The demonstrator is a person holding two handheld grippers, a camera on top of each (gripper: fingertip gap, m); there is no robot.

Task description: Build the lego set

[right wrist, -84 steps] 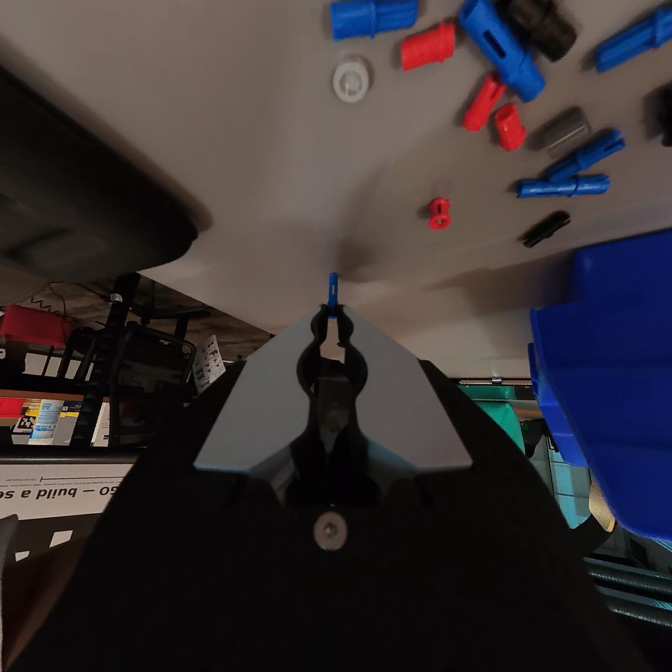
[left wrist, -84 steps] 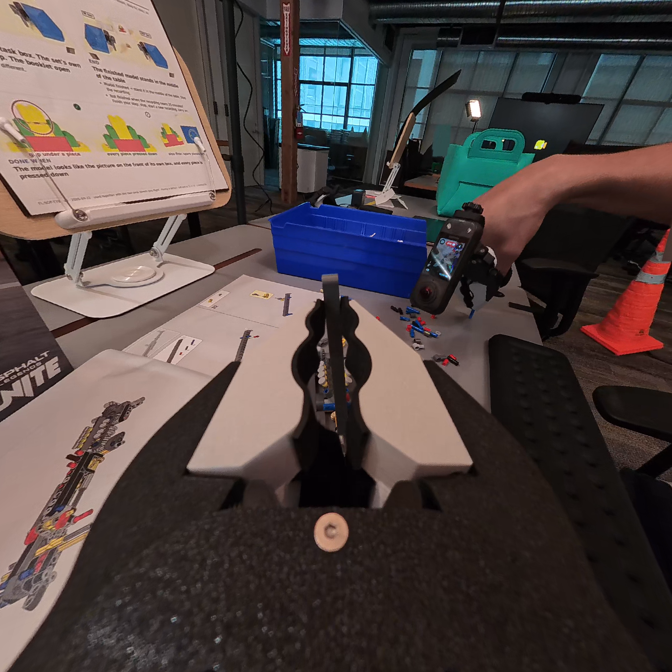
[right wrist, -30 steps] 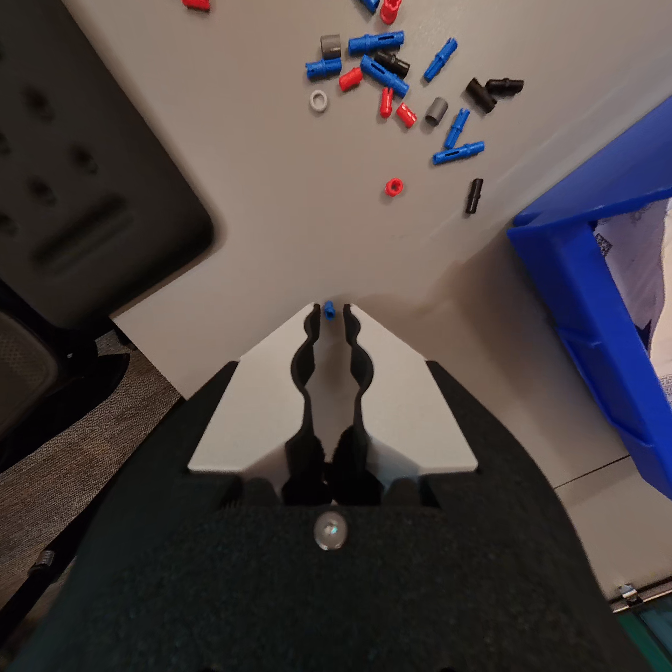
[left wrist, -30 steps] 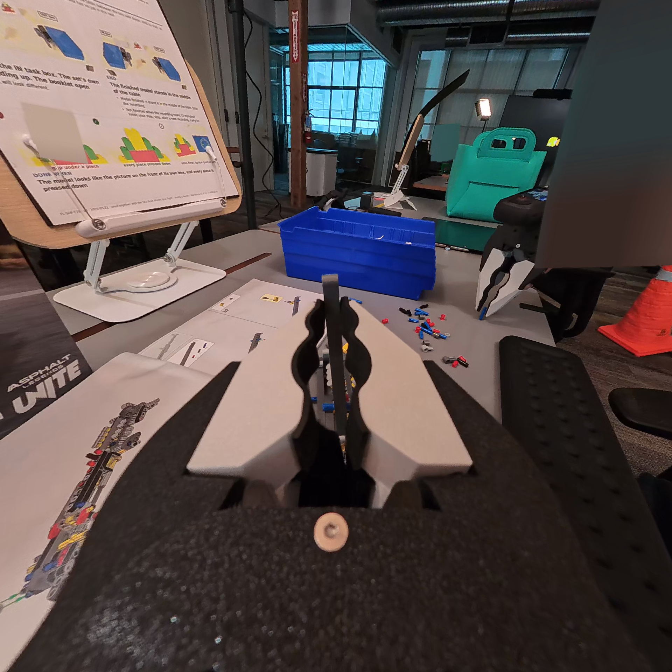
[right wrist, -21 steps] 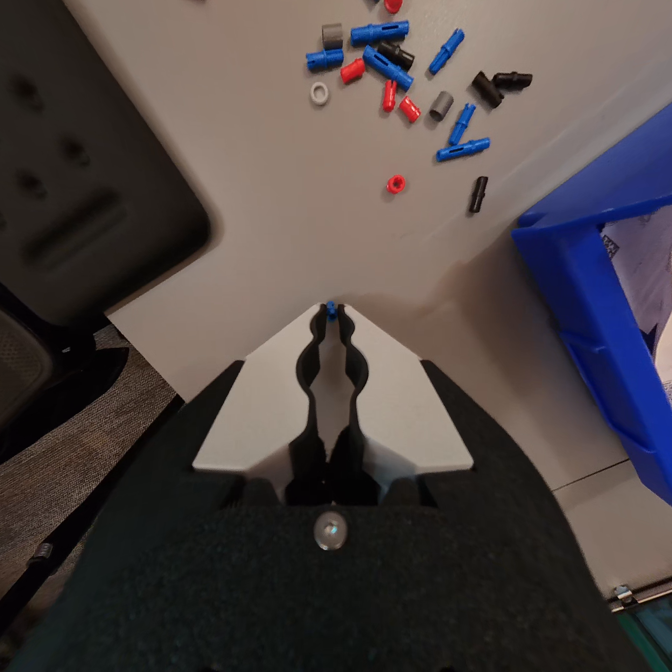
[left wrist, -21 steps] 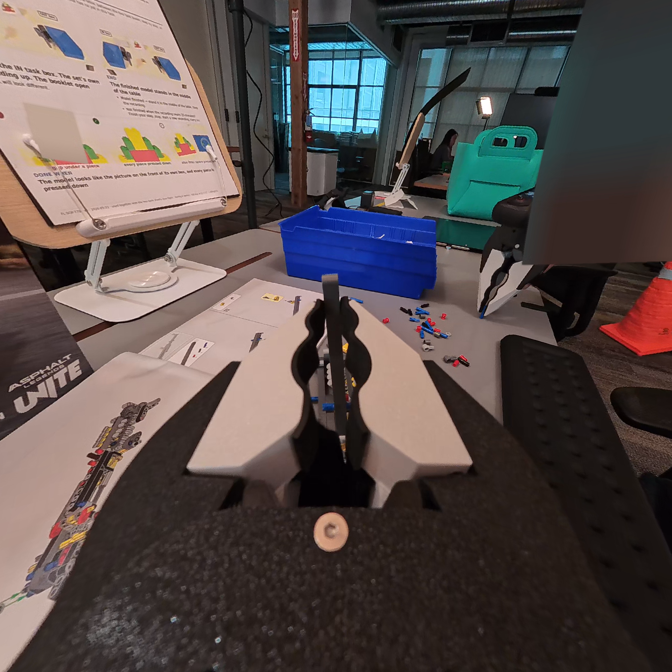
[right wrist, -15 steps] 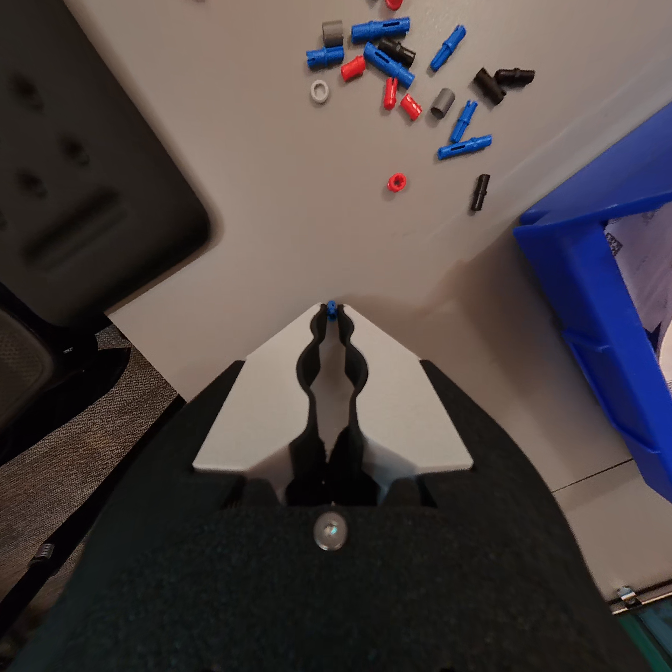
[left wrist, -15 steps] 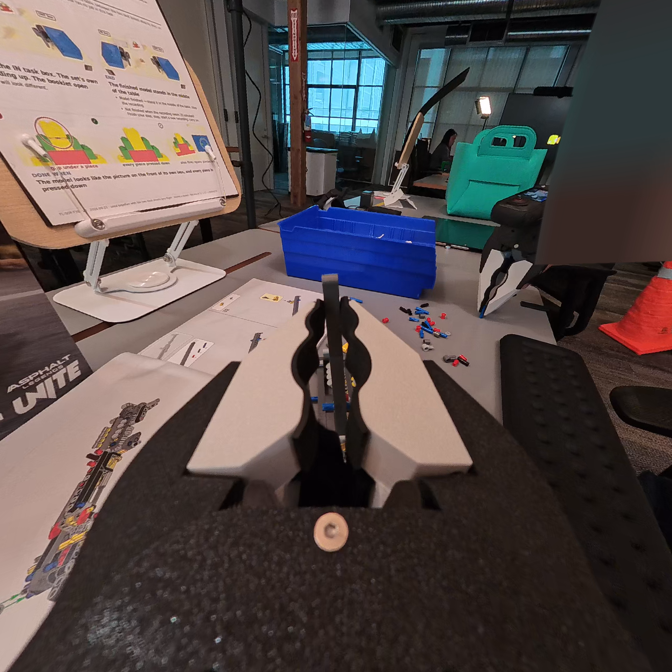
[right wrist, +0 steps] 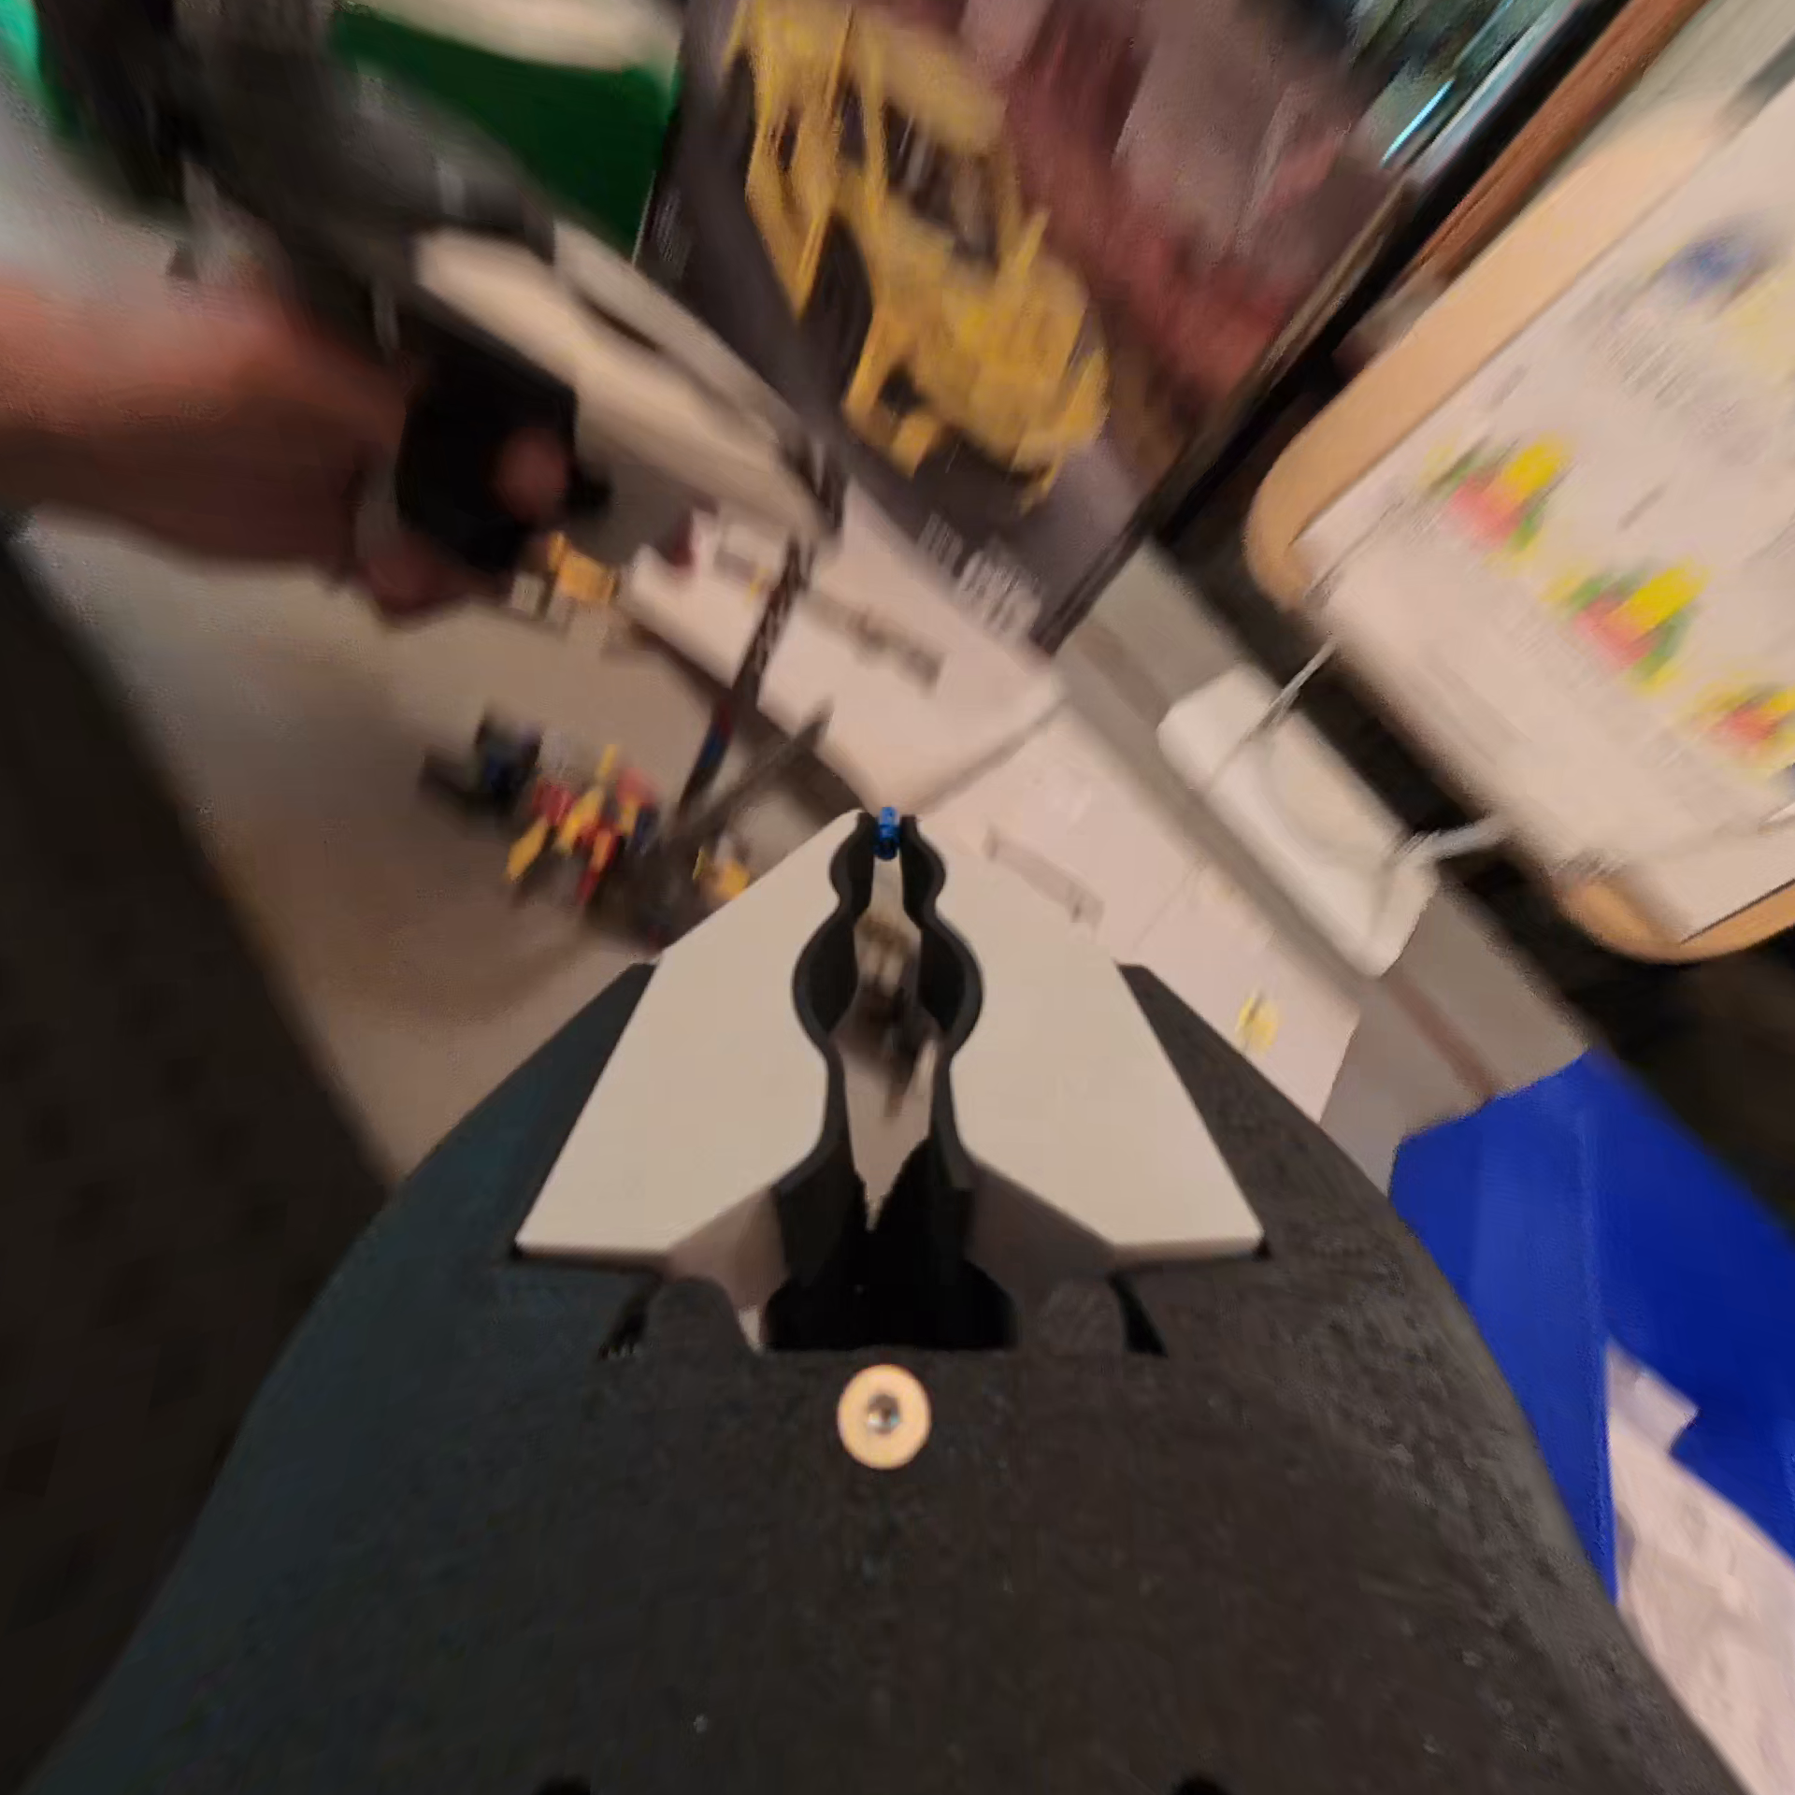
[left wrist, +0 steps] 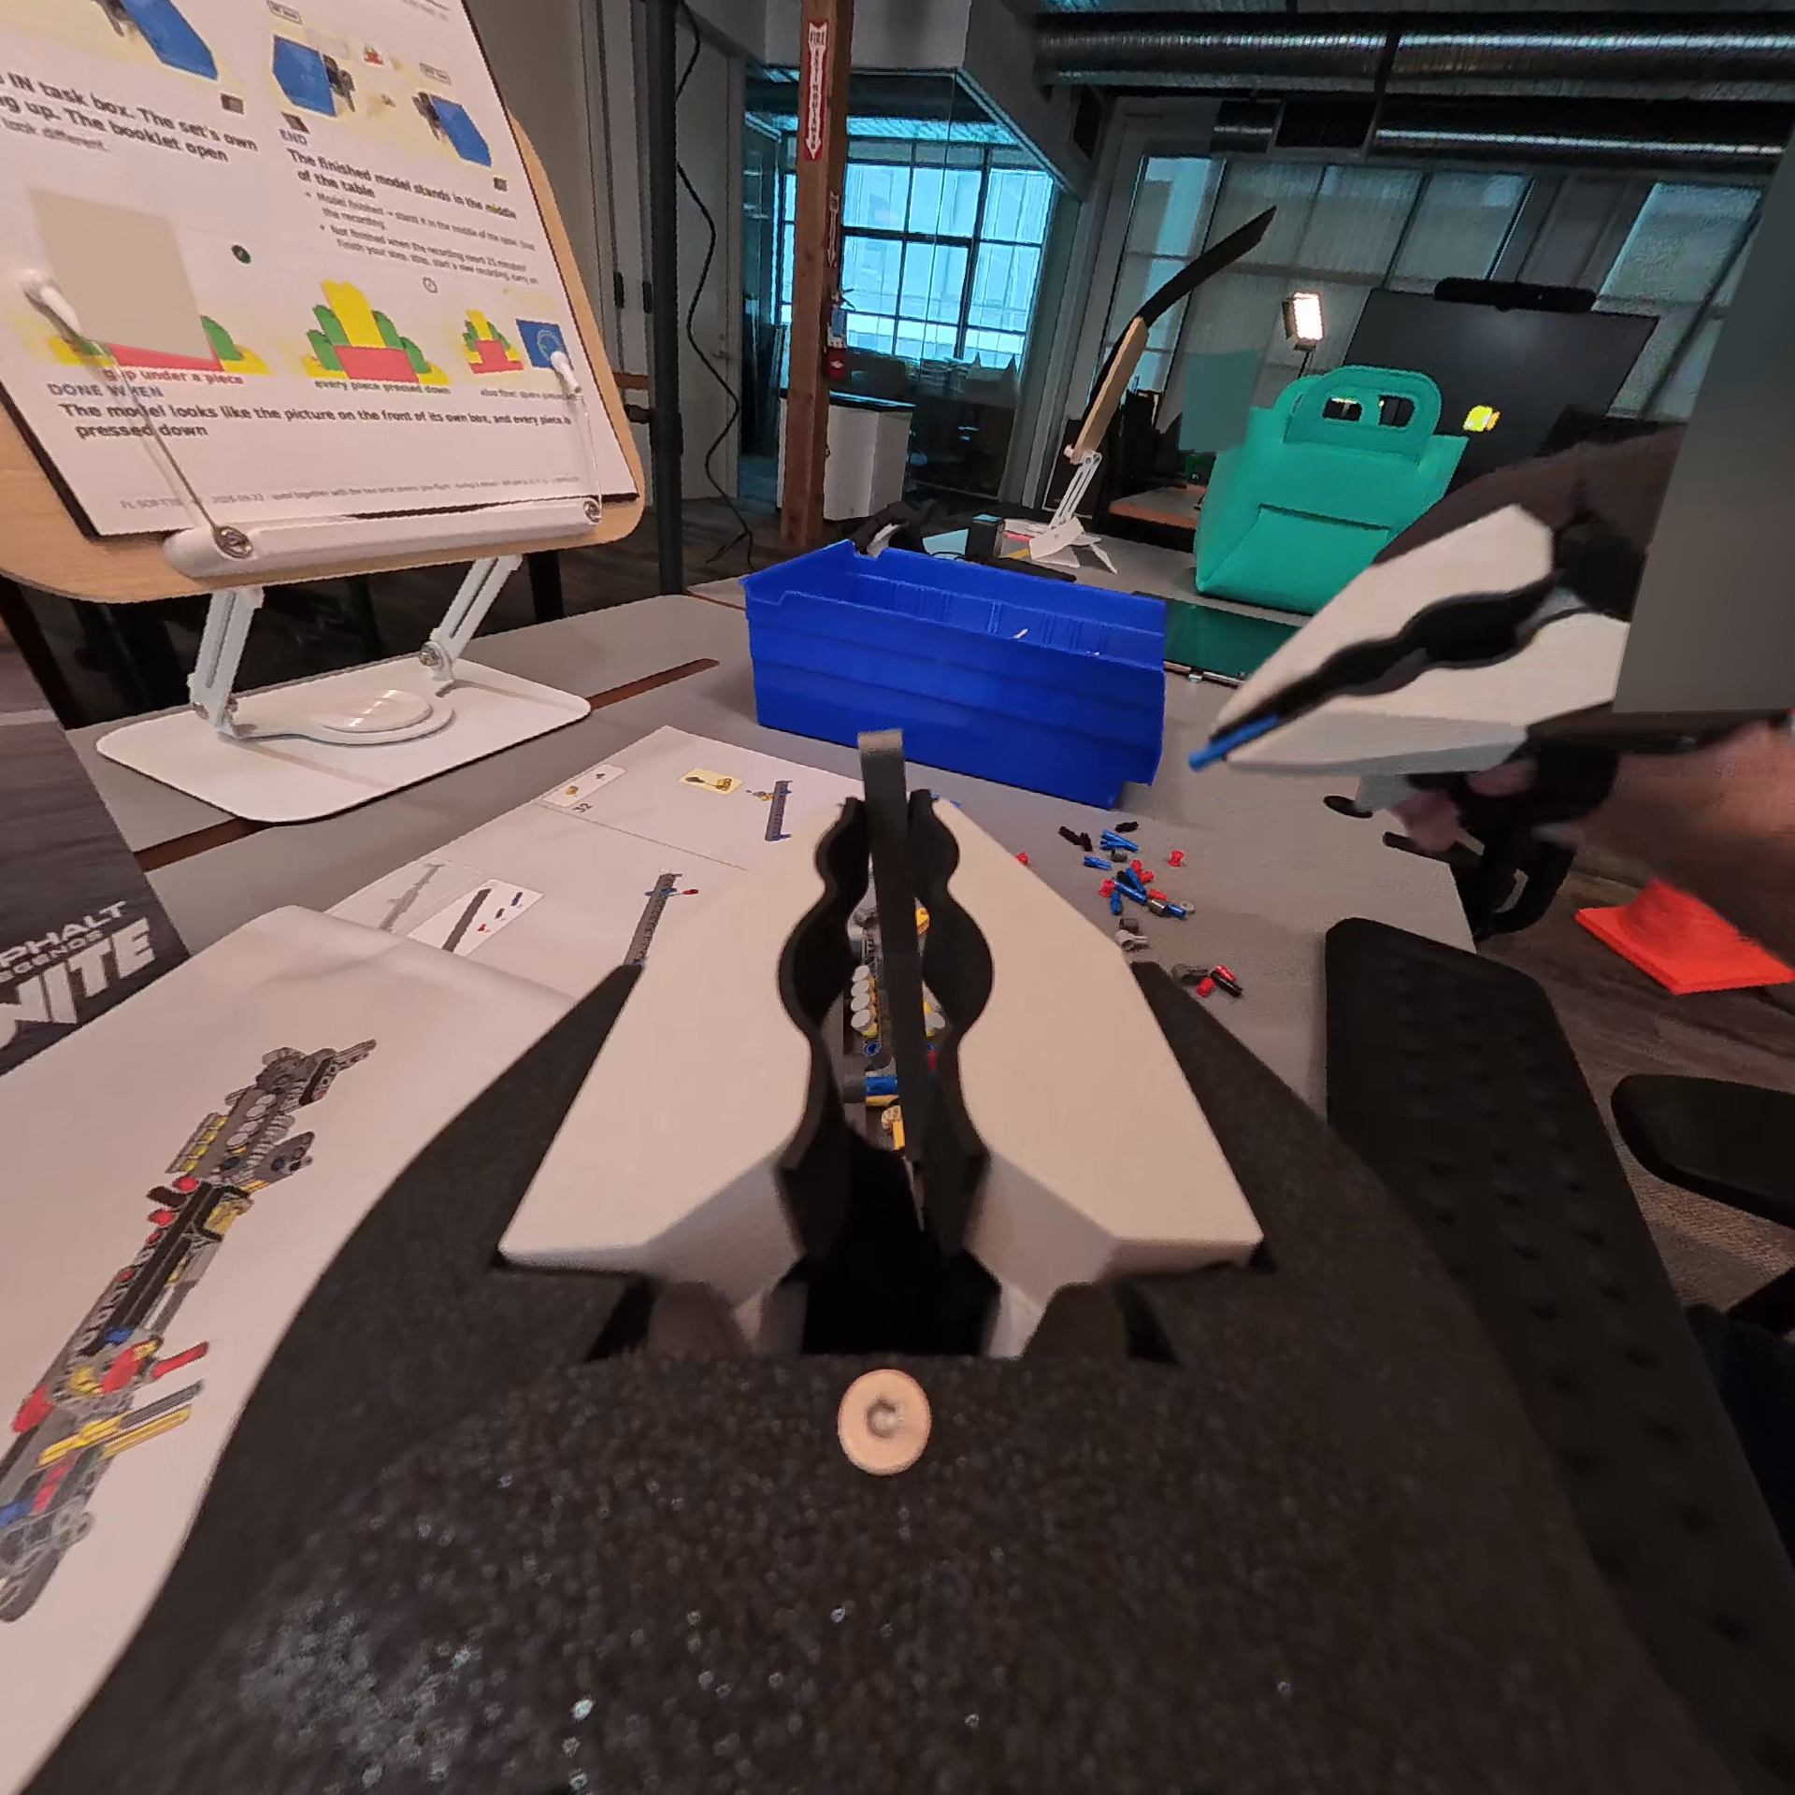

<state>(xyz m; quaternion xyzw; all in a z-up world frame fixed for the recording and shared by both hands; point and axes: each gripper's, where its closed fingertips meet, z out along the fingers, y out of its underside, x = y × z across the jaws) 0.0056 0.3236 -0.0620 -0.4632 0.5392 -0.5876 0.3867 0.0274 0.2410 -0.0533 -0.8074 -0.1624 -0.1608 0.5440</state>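
The right gripper [right wrist: 885, 837] pinches a small blue pin [right wrist: 885, 833] at the very tips of its fingers; in the left wrist view the same pin [left wrist: 1232, 742] juts out leftward past the tips, held in the air above the right part of the table. The left gripper [left wrist: 886, 777] is pressed together on a thin dark grey beam [left wrist: 892, 932] that stands upright between its fingers, with its top end clear of them.

Below and beyond the beam, on the grey table [left wrist: 1292, 874], lies a partly built assembly [left wrist: 889, 1020] with yellow, white and blue pieces, seen only through the gap between the fingers. To the right of it is a scatter of loose pins [left wrist: 1132, 879], blue, red and black. The open instruction booklet [left wrist: 544, 874] lies to the left, and the blue bin [left wrist: 957, 670] stands at the far side.

The step in hand looks like bringing the pin to the beam and seating it in a hole. The right wrist view is blurred, so the hole itself cannot be made out. To do it well, the pin's axis should line up square with the hole before any push, since so shallow a grip may let the pin twist or slip. The left gripper should hold the beam firm against the push.
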